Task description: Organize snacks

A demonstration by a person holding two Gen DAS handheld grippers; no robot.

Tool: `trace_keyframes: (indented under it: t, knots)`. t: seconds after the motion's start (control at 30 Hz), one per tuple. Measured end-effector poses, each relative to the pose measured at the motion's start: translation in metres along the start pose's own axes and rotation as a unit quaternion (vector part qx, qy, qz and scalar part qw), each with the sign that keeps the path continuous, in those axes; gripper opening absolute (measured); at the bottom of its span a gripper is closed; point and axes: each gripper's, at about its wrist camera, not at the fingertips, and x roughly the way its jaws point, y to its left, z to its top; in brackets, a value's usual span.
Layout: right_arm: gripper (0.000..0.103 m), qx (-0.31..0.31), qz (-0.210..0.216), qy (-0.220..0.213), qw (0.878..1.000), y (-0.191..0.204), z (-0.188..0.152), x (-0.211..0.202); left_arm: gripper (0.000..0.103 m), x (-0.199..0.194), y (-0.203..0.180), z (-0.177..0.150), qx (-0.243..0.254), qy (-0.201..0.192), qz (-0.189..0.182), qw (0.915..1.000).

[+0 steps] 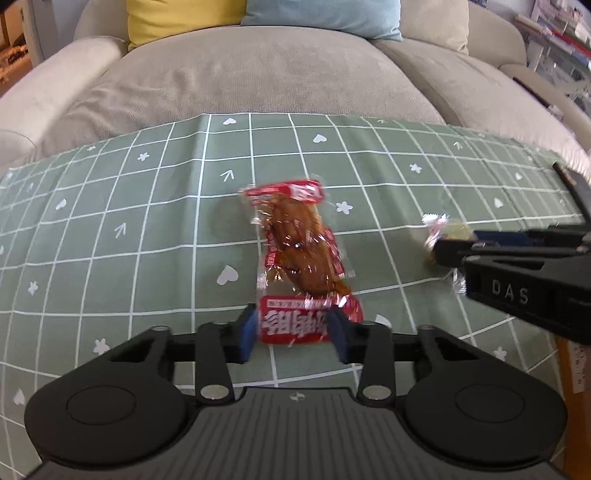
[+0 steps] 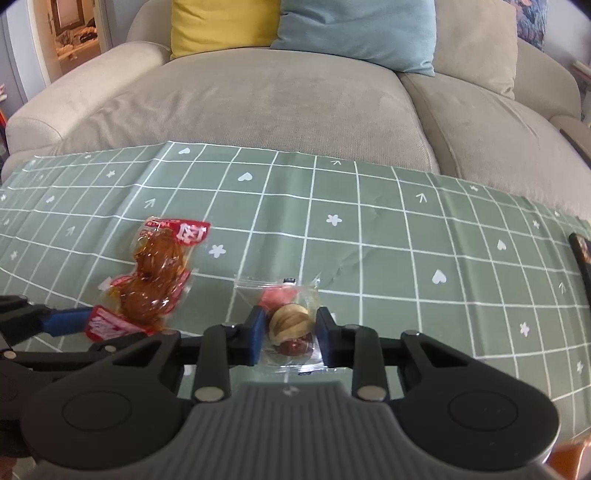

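A red and clear snack packet (image 1: 299, 251) with a brown piece of meat inside lies lengthwise on the green checked cloth (image 1: 110, 240). My left gripper (image 1: 294, 332) has its blue pads pressed on the packet's near red end. The same packet (image 2: 159, 273) shows at the left of the right wrist view, with one of the left gripper's blue fingers (image 2: 62, 322) on its end. A small clear packet (image 2: 290, 325) holds a walnut-stuffed date. My right gripper (image 2: 290, 334) is closed on its sides. In the left wrist view the clear packet (image 1: 439, 229) is half hidden behind the right gripper's fingers (image 1: 454, 254).
The cloth covers a low table right in front of a beige sofa (image 1: 258, 81). A yellow cushion (image 2: 221, 26) and a blue cushion (image 2: 354, 33) lean on the sofa back. A dark flat object (image 2: 581, 254) lies at the cloth's right edge.
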Motion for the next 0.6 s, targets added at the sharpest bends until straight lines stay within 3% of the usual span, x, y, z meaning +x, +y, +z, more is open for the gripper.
trace_keyframes:
  t: [0.13,0.17,0.23,0.4,0.5,0.57,0.6]
  knots:
    - [0.026,0.005,0.008,-0.006,1.0,0.004,-0.007,-0.005,0.022,-0.005,0.006,-0.006,-0.011,-0.005,-0.017,0.9998]
    - [0.026,0.008,0.011,-0.008,1.0,0.004,-0.009,-0.007,0.009,-0.007,0.008,-0.007,-0.015,-0.008,-0.021,0.9996]
    - [0.026,0.017,0.017,-0.01,1.0,0.004,-0.012,-0.011,0.0,-0.007,0.01,-0.011,-0.018,0.001,-0.016,0.9997]
    - [0.026,0.028,0.039,-0.013,0.999,0.004,-0.019,-0.019,0.0,-0.016,0.018,-0.019,-0.027,-0.008,-0.028,0.9992]
    - [0.026,0.03,0.053,-0.017,0.998,0.0,-0.021,-0.021,0.009,-0.025,0.024,-0.015,-0.034,-0.028,-0.032,0.9985]
    - [0.026,0.038,0.053,-0.018,0.998,-0.004,-0.02,-0.02,0.036,-0.03,0.028,-0.009,-0.052,-0.038,-0.045,0.9969]
    - [0.026,0.044,0.053,-0.017,0.998,-0.005,-0.019,-0.019,0.043,-0.031,0.03,-0.006,-0.063,-0.044,-0.052,0.9957]
